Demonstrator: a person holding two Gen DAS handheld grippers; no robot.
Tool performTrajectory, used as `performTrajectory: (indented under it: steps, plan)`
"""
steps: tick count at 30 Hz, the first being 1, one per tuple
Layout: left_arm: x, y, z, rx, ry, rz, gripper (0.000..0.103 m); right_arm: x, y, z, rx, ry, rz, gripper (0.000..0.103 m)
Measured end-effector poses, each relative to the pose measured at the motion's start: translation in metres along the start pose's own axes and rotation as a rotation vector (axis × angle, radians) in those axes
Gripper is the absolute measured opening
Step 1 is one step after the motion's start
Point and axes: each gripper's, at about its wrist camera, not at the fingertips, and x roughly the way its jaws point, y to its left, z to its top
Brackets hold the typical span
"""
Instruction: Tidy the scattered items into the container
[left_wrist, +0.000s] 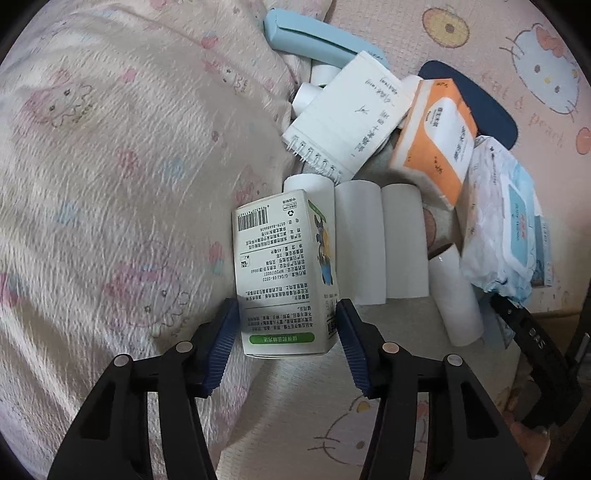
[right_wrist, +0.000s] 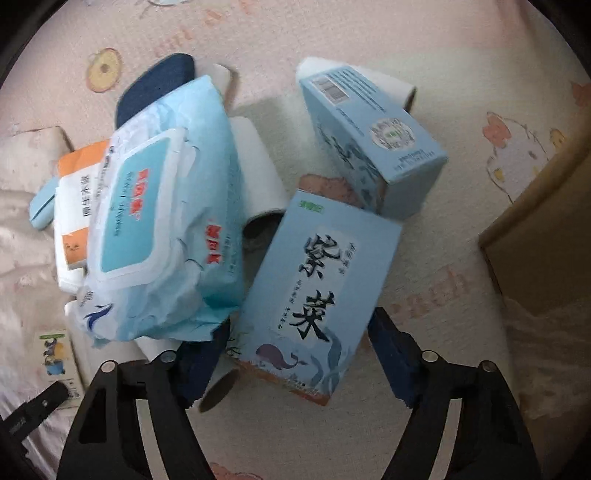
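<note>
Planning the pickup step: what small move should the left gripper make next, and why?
Probably close the left gripper a little more. The white carton already sits between its blue pads, which look at or just off its sides, so a firmer squeeze should secure it before lifting.

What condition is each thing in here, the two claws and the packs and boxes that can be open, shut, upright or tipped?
Left gripper: pads against the white carton's sides.
White carton: lying flat, closed.
Right gripper: open, straddling the blue whale box.
Blue whale box: closed, propped at a tilt.
Second blue box: closed, tilted.
Wipes pack: lid shut, lying on the pile.
Notepad: closed.
</note>
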Motion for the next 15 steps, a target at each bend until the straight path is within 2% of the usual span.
performTrajectory:
  steps: [4, 8, 11, 12, 15]
  plan:
    - [-0.01, 0.003, -0.005, 0.015, -0.024, -0.026, 0.057, -0.002, -0.006, -0.002, 0.048, 0.028, 0.01, 0.068]
    - [-0.02, 0.005, -0.011, 0.038, -0.041, -0.048, 0.057, -0.01, -0.008, -0.011, -0.028, 0.036, -0.029, 0.064]
    - [-0.027, 0.006, -0.023, 0.06, -0.046, -0.058, 0.057, -0.017, -0.02, -0.025, -0.019, 0.063, -0.024, 0.063]
    - [-0.027, -0.001, -0.017, 0.07, -0.047, -0.065, 0.057, -0.019, -0.023, -0.029, -0.013, 0.069, -0.021, 0.063]
    - [-0.031, -0.003, -0.034, 0.102, -0.046, -0.077, 0.056, -0.026, -0.035, -0.047, 0.005, 0.091, -0.008, 0.062]
